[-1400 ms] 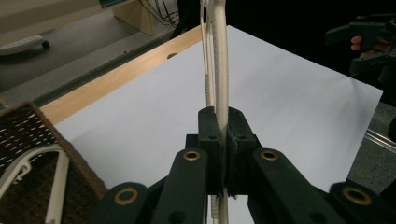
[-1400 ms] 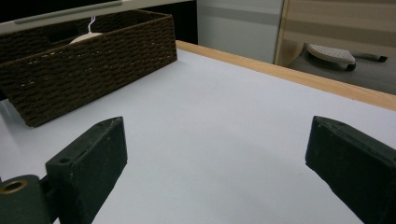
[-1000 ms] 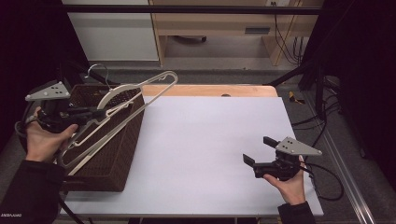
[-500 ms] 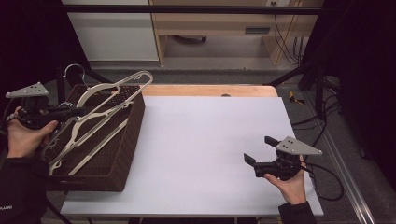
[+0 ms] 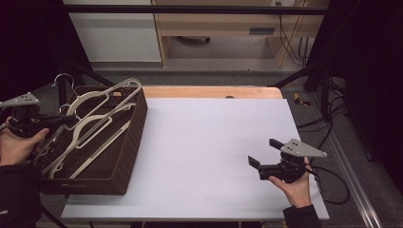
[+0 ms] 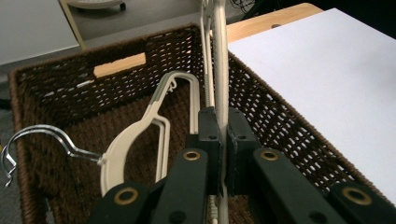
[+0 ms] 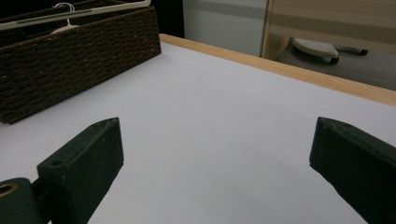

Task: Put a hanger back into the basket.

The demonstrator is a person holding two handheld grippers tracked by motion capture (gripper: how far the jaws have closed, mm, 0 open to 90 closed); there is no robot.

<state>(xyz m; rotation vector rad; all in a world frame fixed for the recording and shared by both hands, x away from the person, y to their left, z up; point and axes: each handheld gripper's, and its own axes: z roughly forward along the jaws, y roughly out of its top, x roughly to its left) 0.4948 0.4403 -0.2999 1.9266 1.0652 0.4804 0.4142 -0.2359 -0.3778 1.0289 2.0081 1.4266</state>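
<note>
Clearly light, stiff plastic hanger (image 6: 220, 70): L gripper (image 6: 223, 140) pinches its bar over the wicker basket (image 5: 130, 137) at table's left edge; R gripper (image 5: 266, 154) gapes empty.

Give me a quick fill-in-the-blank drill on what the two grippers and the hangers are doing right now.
1. The left gripper has its fingers shut on a cream ____.
2. The hangers lie in a dark woven ____.
3. The right gripper hovers over the white table with its fingers ____.
4. Each hanger's hook is made of ____.

Missing words: hanger; basket; open; metal
</note>
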